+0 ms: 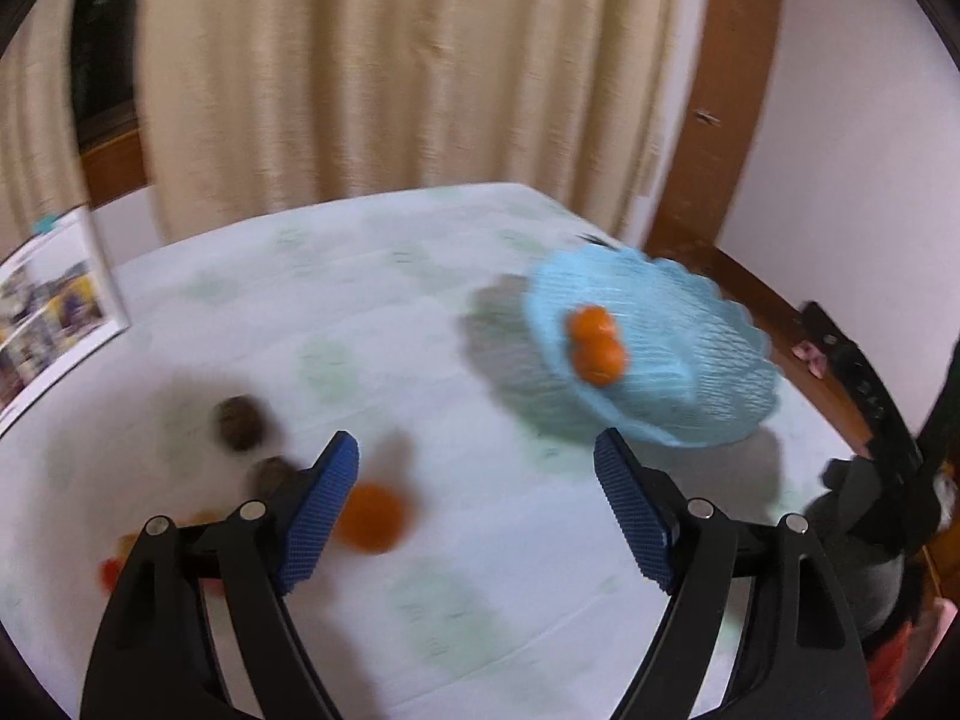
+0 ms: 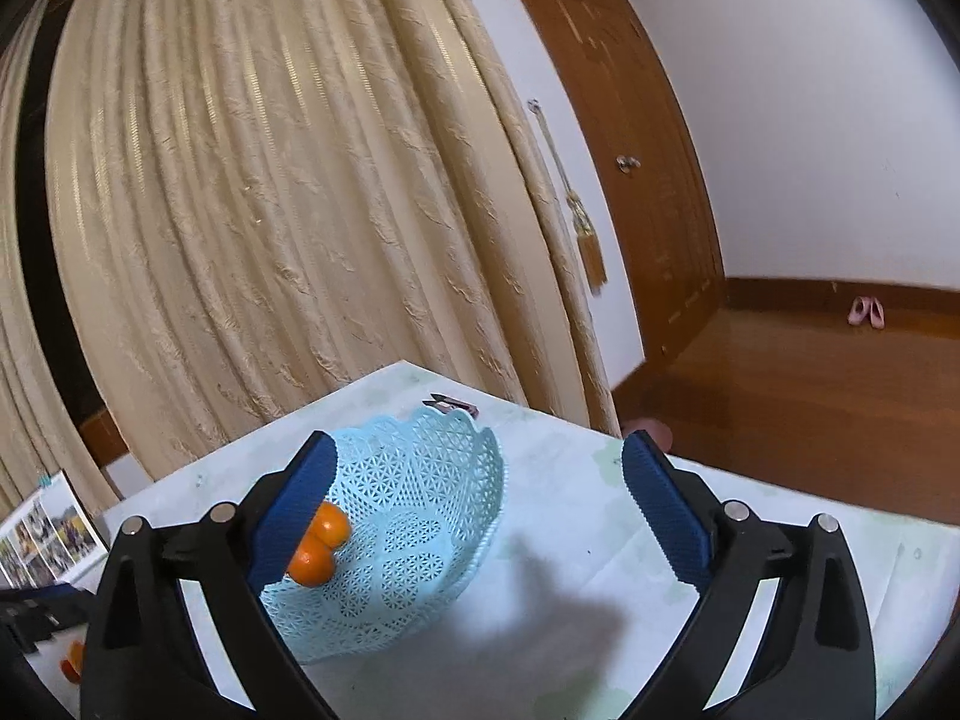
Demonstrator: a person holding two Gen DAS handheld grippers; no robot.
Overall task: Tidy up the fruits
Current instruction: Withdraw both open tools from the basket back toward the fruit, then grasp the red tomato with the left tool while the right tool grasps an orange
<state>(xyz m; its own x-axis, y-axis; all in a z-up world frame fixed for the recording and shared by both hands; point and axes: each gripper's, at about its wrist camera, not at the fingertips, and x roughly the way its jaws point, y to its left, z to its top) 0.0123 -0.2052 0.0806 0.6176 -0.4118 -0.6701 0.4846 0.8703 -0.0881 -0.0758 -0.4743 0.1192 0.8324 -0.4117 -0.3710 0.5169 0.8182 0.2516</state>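
Note:
A light blue lattice basket (image 1: 702, 360) (image 2: 420, 480) stands on the white table and holds two oranges (image 1: 594, 345) (image 2: 321, 543). In the blurred left wrist view my left gripper (image 1: 477, 450) is open over the cloth, with nothing between its blue pads. A loose orange (image 1: 372, 516) lies just beside its left finger. Two dark brown round fruits (image 1: 240, 423) (image 1: 273, 474) lie further left, and small red and orange fruits (image 1: 114, 570) show behind the left finger. My right gripper (image 2: 474, 450) is open, hovering over the basket, empty.
A photo calendar (image 1: 54, 312) (image 2: 51, 534) stands at the table's left. A small dark object (image 2: 450, 403) lies behind the basket. Cream curtains hang behind the table, a brown door and wooden floor are to the right. The other gripper (image 1: 864, 396) shows at the right edge.

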